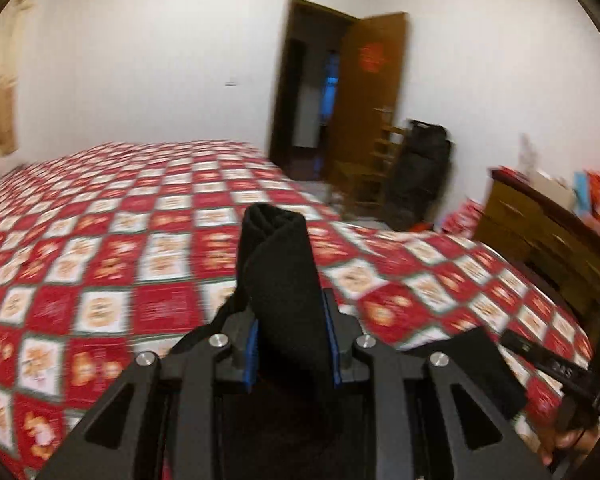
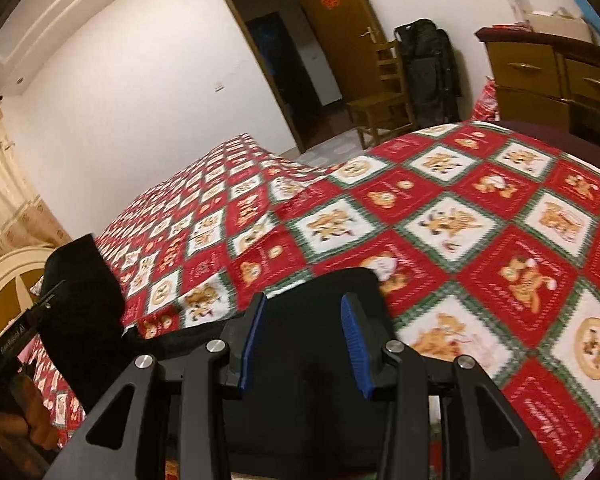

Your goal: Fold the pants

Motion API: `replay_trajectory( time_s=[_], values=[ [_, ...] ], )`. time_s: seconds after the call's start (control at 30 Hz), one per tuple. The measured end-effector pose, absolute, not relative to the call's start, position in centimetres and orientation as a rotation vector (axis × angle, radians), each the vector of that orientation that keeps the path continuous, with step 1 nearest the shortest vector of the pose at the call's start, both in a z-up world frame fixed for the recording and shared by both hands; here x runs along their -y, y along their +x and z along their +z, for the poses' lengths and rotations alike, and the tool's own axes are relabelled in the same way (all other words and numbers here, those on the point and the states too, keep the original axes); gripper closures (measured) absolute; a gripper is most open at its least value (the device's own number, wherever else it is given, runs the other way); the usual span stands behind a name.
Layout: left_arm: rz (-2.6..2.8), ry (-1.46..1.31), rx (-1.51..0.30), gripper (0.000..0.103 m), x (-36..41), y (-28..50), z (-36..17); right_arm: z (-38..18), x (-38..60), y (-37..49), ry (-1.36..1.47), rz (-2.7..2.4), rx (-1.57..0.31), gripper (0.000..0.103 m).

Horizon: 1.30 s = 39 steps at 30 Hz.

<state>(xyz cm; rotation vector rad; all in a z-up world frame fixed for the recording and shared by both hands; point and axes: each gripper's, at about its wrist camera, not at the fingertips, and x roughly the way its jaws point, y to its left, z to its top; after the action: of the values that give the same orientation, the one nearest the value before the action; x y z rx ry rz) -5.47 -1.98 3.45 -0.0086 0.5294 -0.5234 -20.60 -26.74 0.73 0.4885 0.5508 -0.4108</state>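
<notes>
The left gripper [image 1: 292, 344] has its jaws closed on a thick bunched fold of the black pants [image 1: 278, 280], which stands up between the blue pads above the bed [image 1: 100, 240]. The right gripper [image 2: 306, 338] holds its jaws well apart — black cloth lies between and beneath the pads, but whether they pinch it I cannot tell. The rest of the pants hangs between the two grippers over the red checked bedspread [image 2: 480, 220].
</notes>
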Motion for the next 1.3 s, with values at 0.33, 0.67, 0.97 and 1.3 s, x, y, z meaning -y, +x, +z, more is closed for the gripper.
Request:
replay_trajectory(
  time_s=[0.33, 0.67, 0.97, 1.3],
  values=[
    [-0.562, 0.034, -0.599, 0.076, 4.9, -5.5, 1.7, -0.4, 25.0, -19.9, 0.419, -0.325, -0.612, 0.063],
    [-0.609, 0.143, -0.583, 0.076, 8.2, -7.0, 0.8, -1.3, 25.4, -21.2, 0.458, -0.330, -0.639, 0.063],
    [-0.619, 0.230, -0.619, 0.076, 10.4, -7.3, -0.9, -1.4, 25.2, -21.0, 0.456, -0.326, -0.646, 0.063],
    [-0.657, 0.221, -0.669, 0.076, 10.7, -7.2, -2.3, -1.8, 25.5, -20.8, 0.467, -0.339, -0.669, 0.063]
  ],
)
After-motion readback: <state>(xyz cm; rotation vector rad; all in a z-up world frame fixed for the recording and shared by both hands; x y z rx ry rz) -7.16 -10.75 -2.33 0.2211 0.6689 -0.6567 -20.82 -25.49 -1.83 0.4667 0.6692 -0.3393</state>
